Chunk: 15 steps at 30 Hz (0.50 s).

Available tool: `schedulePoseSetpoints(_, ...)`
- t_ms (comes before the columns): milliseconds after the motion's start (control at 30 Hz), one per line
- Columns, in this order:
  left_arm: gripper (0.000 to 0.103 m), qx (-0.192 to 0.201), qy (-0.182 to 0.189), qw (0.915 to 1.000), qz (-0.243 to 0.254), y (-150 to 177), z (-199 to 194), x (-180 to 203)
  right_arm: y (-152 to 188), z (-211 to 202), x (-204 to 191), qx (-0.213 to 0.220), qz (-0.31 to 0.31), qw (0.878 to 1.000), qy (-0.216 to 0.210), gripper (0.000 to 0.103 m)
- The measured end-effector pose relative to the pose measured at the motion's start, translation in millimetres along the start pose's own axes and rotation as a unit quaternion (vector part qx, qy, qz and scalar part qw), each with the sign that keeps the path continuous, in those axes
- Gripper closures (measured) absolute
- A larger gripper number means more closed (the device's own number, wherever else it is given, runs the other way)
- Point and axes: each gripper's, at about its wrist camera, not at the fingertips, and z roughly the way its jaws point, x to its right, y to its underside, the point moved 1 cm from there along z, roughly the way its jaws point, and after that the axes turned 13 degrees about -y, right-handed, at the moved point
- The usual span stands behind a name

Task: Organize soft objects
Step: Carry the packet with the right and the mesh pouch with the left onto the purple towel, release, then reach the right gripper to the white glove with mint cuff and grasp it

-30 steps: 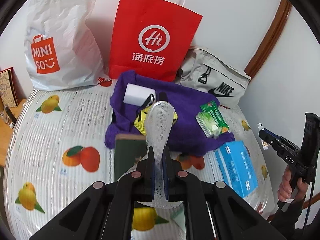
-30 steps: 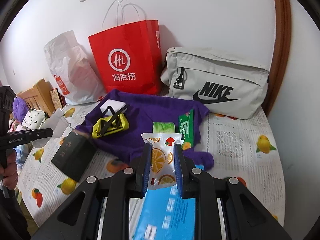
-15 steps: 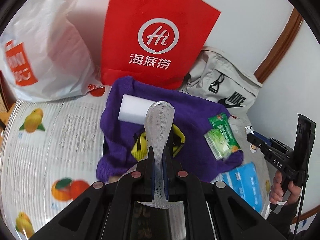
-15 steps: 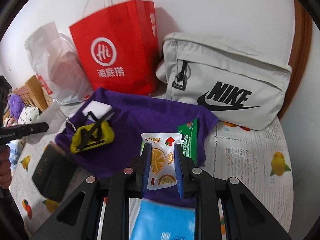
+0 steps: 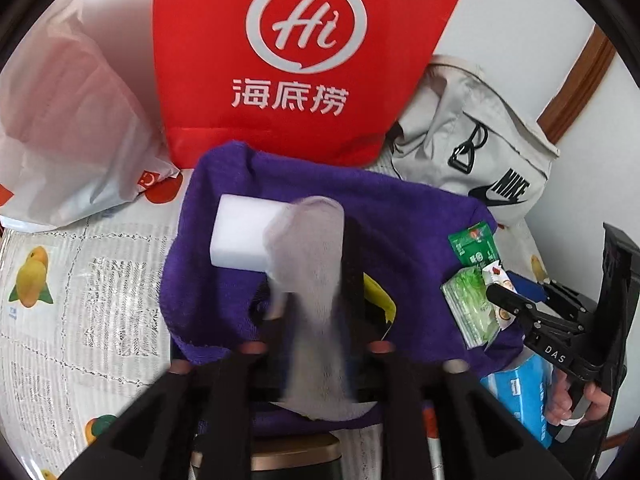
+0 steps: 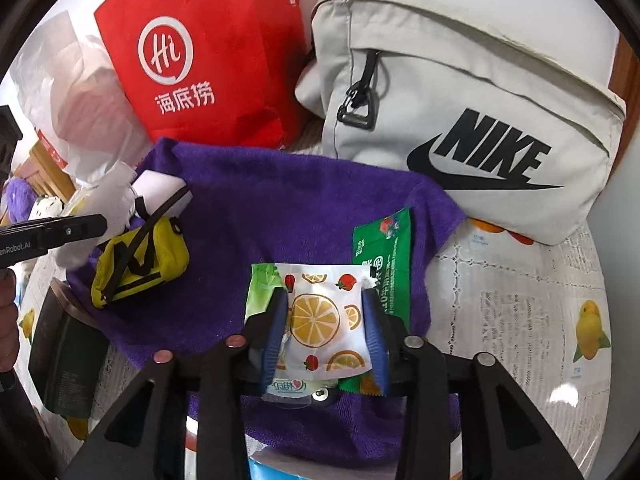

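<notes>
My left gripper [image 5: 310, 312] is shut on a white foam net sleeve [image 5: 316, 264], blurred by motion, held over the purple towel [image 5: 400, 220]. A white sponge block [image 5: 244, 236] lies on the towel just left of the sleeve. My right gripper [image 6: 326, 312] is shut on a fruit-print packet [image 6: 324, 316] above the towel [image 6: 280, 208], over a light green packet [image 6: 260, 284] and beside a dark green packet [image 6: 384, 256]. A yellow pouch [image 6: 140, 260] lies on the towel's left side. The right gripper also shows in the left wrist view [image 5: 496, 292].
A red paper bag [image 5: 304, 52], a white plastic bag [image 5: 60, 120] and a grey Nike bag [image 6: 460, 100] stand against the wall behind the towel. A blue tissue pack [image 5: 520, 392] and a dark box [image 6: 64, 360] lie on the fruit-print tablecloth [image 5: 80, 280].
Both grippers have moved forward over the purple towel, each still holding its item. The left one is now right beside the sponge block; the right one is above the green packets.
</notes>
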Motion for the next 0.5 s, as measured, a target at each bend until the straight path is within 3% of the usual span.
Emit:
schedulePoseSetpoints(67, 0.062, 0.005, -0.002, 1.0000, 0.002, 1, -1, 1, 0, -2, 0, 0.004, 0.002, 1.000, -0.004, 0.058)
schedulePoseSetpoints(200, 0.033, 0.008, -0.009, 0.9999, 0.007, -1, -8, 2, -2, -8, -1, 0.014, 0.003, 1.000, -0.013, 0.038)
schedulePoseSetpoints(233, 0.030, 0.009, -0.014, 0.9998, 0.008, -2, -10, 2, -2, -10, -2, 0.014, 0.002, 1.000, -0.012, 0.034)
schedulePoseSetpoints(500, 0.028, 0.026, -0.036, 0.9990, 0.011, 5, -42, 1, 0, -34, -17, 0.022, -0.006, 1.000, -0.001, 0.031)
